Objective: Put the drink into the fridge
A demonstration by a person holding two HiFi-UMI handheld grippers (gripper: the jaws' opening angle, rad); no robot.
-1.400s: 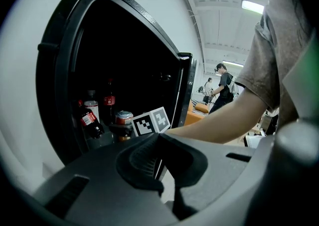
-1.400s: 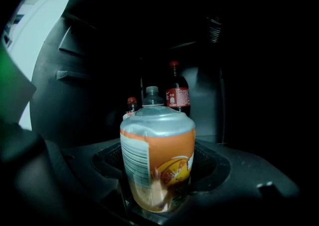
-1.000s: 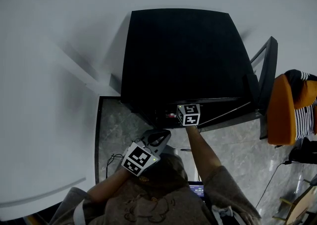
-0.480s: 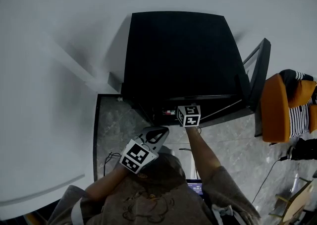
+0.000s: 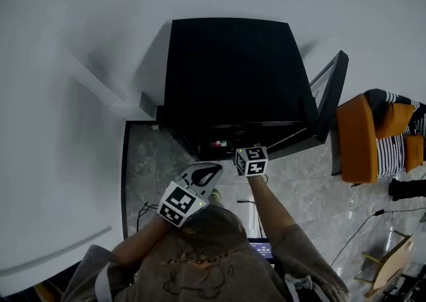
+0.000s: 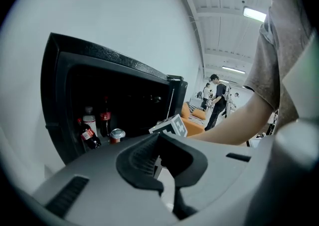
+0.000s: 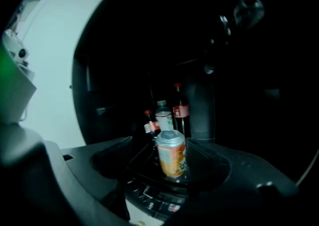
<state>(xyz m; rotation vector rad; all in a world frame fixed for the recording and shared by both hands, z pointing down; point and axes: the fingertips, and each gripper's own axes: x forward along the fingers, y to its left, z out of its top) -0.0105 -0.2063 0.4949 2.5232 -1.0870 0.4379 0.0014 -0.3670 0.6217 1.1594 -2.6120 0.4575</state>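
An orange drink can (image 7: pixel 172 153) stands upright on the shelf of the black fridge (image 5: pixel 229 74). Behind it are a small cola bottle (image 7: pixel 149 123), a white-labelled bottle (image 7: pixel 163 115) and a tall cola bottle (image 7: pixel 180 108). My right gripper (image 7: pixel 167 145) is open, its jaws on either side of the can and clear of it. In the head view the right gripper (image 5: pixel 247 154) sits just outside the fridge opening. My left gripper (image 5: pixel 208 173) hangs lower left of it, shut and holding nothing. In the left gripper view, its jaws (image 6: pixel 159 138) point at the can (image 6: pixel 117 135).
The fridge door (image 5: pixel 326 94) stands open to the right. An orange chair (image 5: pixel 356 138) with a striped cushion is beyond it. A white wall is left of the fridge, and cables (image 5: pixel 148 211) lie on the marbled floor. People (image 6: pixel 217 100) stand far off.
My right gripper has drawn back out of the fridge opening toward me. The left gripper has shifted slightly.
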